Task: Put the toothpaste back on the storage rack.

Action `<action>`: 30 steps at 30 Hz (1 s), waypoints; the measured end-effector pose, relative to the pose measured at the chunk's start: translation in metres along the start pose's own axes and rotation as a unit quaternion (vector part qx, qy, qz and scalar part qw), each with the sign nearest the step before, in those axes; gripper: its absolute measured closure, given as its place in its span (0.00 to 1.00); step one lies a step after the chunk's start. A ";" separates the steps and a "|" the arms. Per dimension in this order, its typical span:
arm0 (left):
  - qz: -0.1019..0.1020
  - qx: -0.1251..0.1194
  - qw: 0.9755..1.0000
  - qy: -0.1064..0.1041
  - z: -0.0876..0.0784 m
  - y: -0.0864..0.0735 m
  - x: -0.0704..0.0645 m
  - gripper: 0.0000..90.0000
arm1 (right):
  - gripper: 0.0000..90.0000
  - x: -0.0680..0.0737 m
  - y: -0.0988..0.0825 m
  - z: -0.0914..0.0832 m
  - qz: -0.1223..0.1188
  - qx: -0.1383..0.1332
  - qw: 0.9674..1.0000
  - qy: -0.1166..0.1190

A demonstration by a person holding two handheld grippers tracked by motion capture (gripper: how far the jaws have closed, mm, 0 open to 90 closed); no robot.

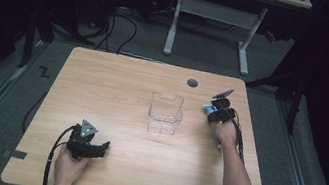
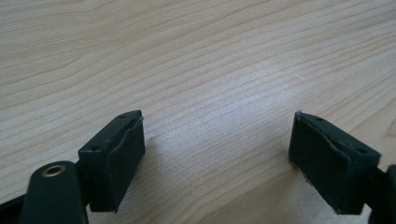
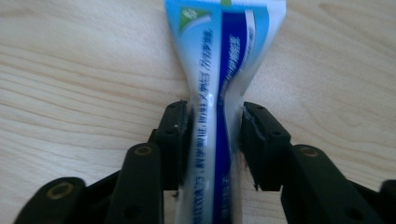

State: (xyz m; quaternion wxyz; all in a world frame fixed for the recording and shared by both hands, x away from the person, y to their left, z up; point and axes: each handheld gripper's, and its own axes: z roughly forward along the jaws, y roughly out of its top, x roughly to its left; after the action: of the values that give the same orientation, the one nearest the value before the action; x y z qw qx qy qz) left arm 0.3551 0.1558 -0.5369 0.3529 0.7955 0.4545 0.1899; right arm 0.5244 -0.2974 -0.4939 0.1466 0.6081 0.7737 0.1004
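A blue and white toothpaste tube [image 3: 224, 56] lies lengthwise between the jaws of my right gripper [image 3: 215, 116]. Both pads press into its sides and pinch it narrow. In the high view that gripper [image 1: 217, 112] is at the table's right side, with the tube's end [image 1: 208, 109] poking out to its left. A clear plastic box [image 1: 165, 113] stands open-topped in the middle of the table, left of the right gripper. My left gripper [image 1: 103, 147] rests near the front left; its jaws [image 2: 219, 135] stand wide apart over bare wood with nothing between them.
The wooden table [image 1: 118, 85] has a round cable hole [image 1: 192, 83] near its far edge. Beyond it stands a white desk frame [image 1: 212, 24], with cables [image 1: 118, 24] on the floor. Dark surroundings border both sides.
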 end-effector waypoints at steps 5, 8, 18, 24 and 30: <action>0.000 0.000 1.000 0.000 0.000 0.000 0.000 0.21 | 0.74 -0.004 -0.002 0.000 0.004 -0.014 1.000 0.013; 0.000 0.000 1.000 0.000 0.000 0.000 0.000 0.21 | 0.79 -0.004 -0.003 -0.004 -0.003 -0.018 1.000 0.013; 0.000 0.000 1.000 0.000 0.000 0.000 0.000 0.21 | 0.80 -0.006 -0.015 -0.030 -0.014 -0.066 0.996 0.064; 0.000 0.000 1.000 0.000 0.000 0.000 0.000 0.21 | 0.80 -0.007 -0.030 -0.056 -0.026 -0.109 0.989 0.096; 0.000 0.000 1.000 0.000 0.000 0.000 0.000 0.21 | 0.80 -0.008 -0.043 -0.075 -0.035 -0.141 0.981 0.128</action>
State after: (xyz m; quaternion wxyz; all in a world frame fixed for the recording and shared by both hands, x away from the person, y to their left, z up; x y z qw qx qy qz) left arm 0.3551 0.1557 -0.5369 0.3529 0.7953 0.4546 0.1904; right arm 0.4602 -0.3136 -0.4372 0.1342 0.5363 0.7849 0.2798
